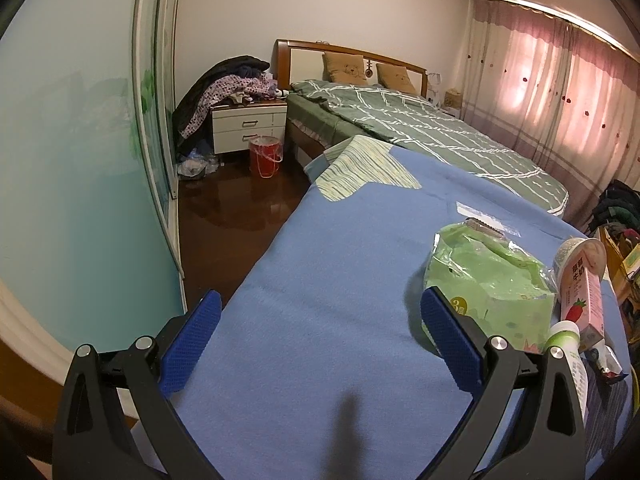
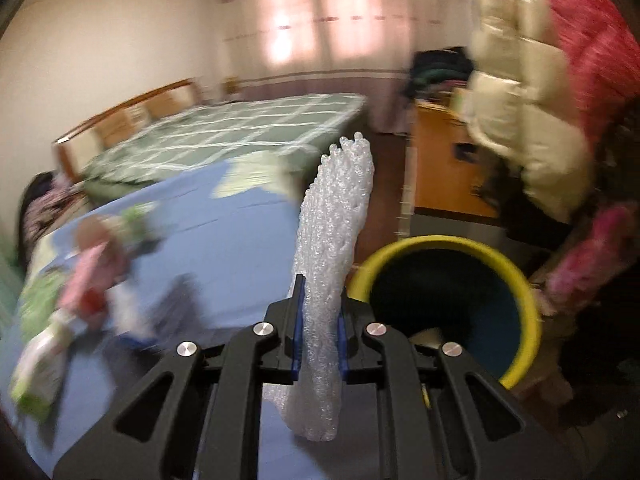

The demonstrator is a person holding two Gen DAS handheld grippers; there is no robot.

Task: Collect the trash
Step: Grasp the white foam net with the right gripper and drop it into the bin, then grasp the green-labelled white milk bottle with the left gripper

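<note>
My right gripper is shut on a white foam net sleeve that stands up between its blue pads, held above the edge of the blue blanket. Just to its right is a yellow-rimmed bin with a dark inside. My left gripper is open over the blue blanket, with nothing between its fingers. By its right finger lie a green tissue pack, a pink strawberry milk carton, a white cup and a green-capped bottle.
A bed with a green checked cover stands beyond the blanket, with a white nightstand piled with clothes and a red bucket on the dark floor. A wardrobe wall is at the left. Clothes hang at the right.
</note>
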